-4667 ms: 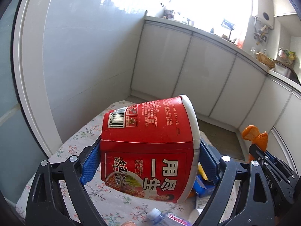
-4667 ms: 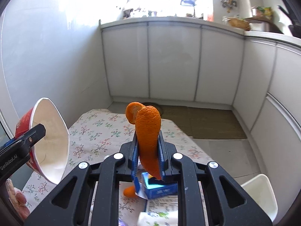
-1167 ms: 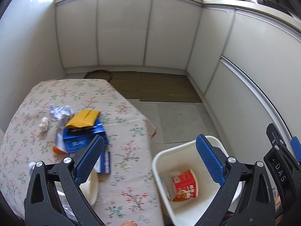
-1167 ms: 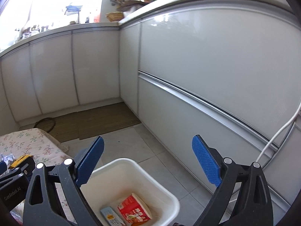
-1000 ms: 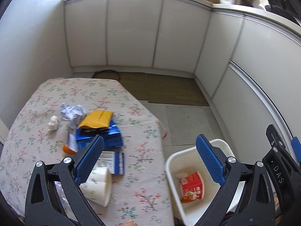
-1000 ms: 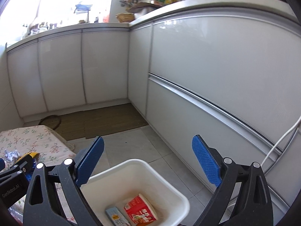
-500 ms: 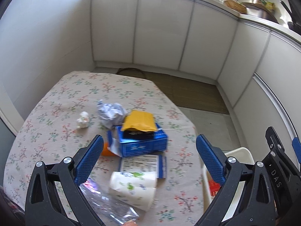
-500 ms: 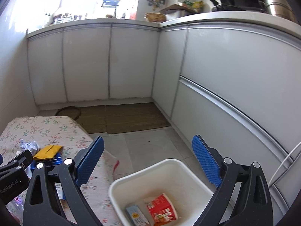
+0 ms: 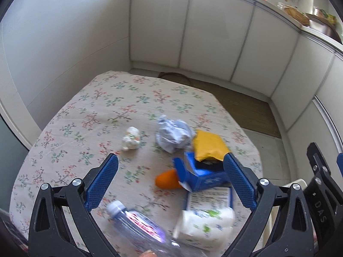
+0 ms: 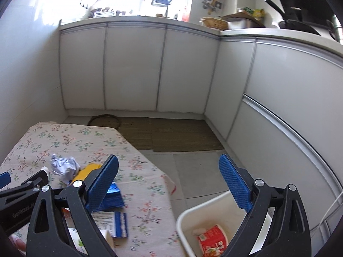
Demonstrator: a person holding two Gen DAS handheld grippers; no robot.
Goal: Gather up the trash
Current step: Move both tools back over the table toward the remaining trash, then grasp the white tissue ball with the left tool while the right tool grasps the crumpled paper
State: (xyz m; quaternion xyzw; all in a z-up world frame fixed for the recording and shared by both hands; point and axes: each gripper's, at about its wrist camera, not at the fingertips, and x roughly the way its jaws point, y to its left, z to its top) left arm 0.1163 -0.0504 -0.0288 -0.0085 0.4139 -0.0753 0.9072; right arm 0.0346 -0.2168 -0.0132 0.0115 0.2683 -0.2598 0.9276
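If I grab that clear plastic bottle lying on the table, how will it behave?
The bottle lies on its side, so a nudge would probably roll it. It looks clear and empty, likely light. Its thin wall may dent and slip between the fingers.

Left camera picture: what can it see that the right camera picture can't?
Only the left wrist view shows the plastic bottle, the orange peel and the small white wad. Only the right wrist view shows the red noodle cup inside the white bin. Both show the crumpled paper, yellow packet, blue box and floral table.
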